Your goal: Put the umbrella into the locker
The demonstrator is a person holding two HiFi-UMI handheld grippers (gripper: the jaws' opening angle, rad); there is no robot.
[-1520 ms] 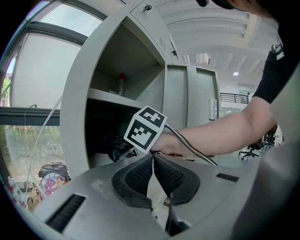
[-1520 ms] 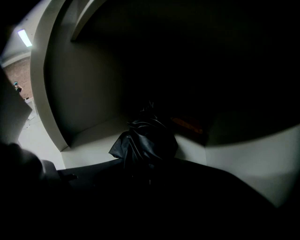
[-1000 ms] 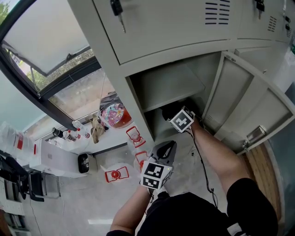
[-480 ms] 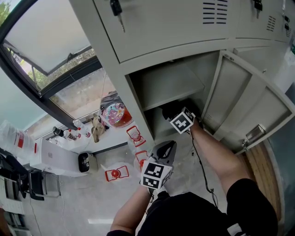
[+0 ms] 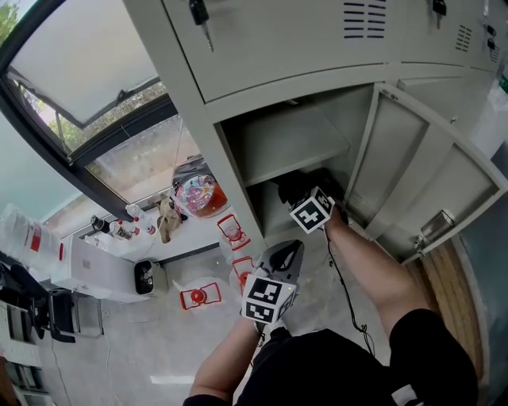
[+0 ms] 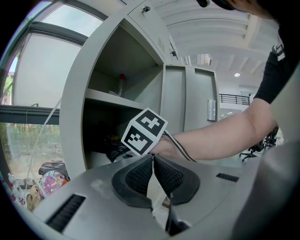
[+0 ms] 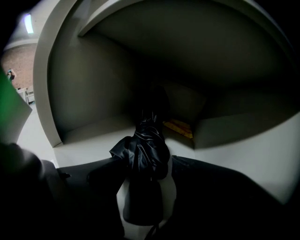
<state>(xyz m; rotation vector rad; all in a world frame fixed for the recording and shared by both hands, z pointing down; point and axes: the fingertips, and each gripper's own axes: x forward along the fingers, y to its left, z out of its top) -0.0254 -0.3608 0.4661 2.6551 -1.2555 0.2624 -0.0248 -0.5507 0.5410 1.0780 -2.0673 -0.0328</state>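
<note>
A grey locker [image 5: 230,103] stands with its lower door [image 5: 421,174] swung open. My right gripper [image 5: 302,194] reaches into the compartment under the shelf [image 5: 294,151]. A folded black umbrella [image 7: 146,147] lies on the compartment floor [image 7: 89,140], pointing inward. It sits between the jaws of the right gripper [image 7: 146,165], which are opening, and pale gaps show on both sides of it. My left gripper [image 5: 287,250] hovers outside, in front of the locker. In the left gripper view the left gripper [image 6: 153,161] is shut with nothing in it.
A yellow object [image 7: 178,127] lies at the back of the compartment. Keys [image 5: 200,14] hang from the upper door. On the floor to the left are a colourful bag [image 5: 198,197], bottles [image 5: 119,230], red items [image 5: 201,299] and a white box [image 5: 95,273], below a window [image 5: 87,63].
The right gripper's marker cube has tilted slightly at the compartment mouth. The left gripper has stayed where it was.
</note>
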